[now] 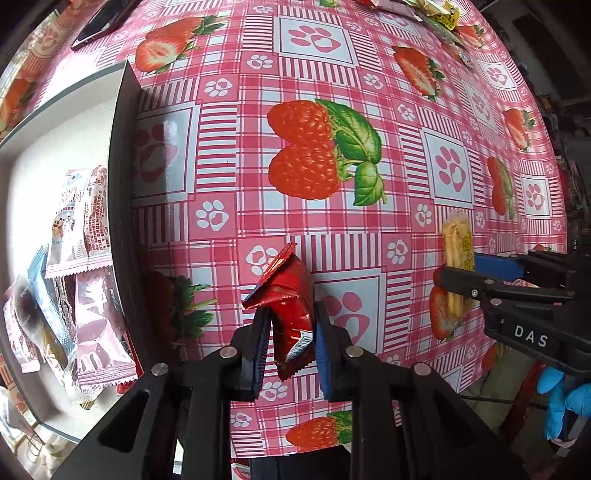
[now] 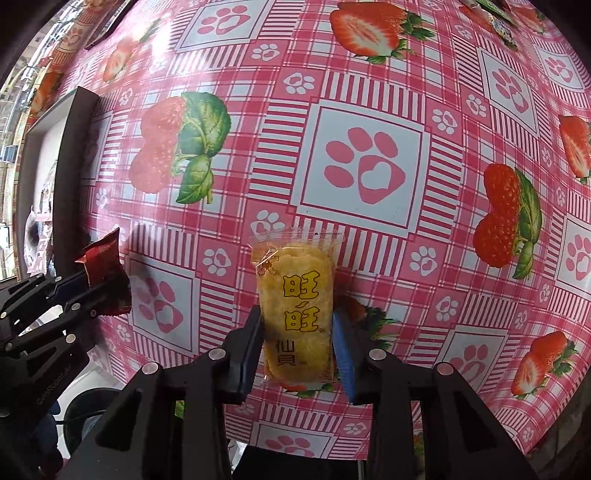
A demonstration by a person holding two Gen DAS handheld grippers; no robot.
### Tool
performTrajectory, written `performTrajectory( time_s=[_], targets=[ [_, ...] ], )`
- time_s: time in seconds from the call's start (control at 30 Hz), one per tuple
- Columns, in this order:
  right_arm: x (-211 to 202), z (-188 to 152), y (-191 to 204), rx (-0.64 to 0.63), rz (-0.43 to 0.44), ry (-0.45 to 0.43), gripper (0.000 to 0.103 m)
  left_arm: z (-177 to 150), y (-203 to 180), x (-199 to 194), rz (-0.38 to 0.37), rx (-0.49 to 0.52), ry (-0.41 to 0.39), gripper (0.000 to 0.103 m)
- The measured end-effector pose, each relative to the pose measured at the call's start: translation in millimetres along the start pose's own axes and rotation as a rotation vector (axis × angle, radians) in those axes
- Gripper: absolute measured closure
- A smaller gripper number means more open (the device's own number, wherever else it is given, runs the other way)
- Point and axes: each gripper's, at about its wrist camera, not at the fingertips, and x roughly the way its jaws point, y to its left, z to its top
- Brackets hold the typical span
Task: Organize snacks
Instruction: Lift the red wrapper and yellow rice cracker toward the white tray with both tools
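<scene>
My left gripper (image 1: 290, 328) is shut on a crumpled red snack packet (image 1: 286, 299), held above the pink tablecloth (image 1: 369, 240). My right gripper (image 2: 297, 332) is shut on a clear packet of yellow rice crackers (image 2: 297, 306) with yellow characters printed on it. In the left wrist view the right gripper (image 1: 456, 273) shows at the right edge with the cracker packet (image 1: 457, 258) upright between its fingers. In the right wrist view the left gripper (image 2: 98, 286) shows at the left edge with the red packet (image 2: 105, 269).
A white box with dark walls (image 1: 118, 177) stands at the left and holds several snack packets (image 1: 88, 277). More snacks (image 1: 436, 18) lie at the far edge of the table. A dark phone (image 1: 98, 22) lies at the far left. A blue-gloved hand (image 1: 565, 398) shows bottom right.
</scene>
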Motion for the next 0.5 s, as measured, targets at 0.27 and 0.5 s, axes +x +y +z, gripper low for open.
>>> performTrajectory(
  time_s=[0.27,0.5],
  targets=[
    [-15.7,-2.6,10.5,-0.008,0.028,-0.009,0.066,3.1,3.2,-14.4,-0.059,-0.003,-0.022,0.078],
    [-19.5,-3.0,23.3,-0.011,0.051,-0.007,0.066,3.1,8.9,-27.1,-0.075,-0.009,-0.044,0.078]
  ],
)
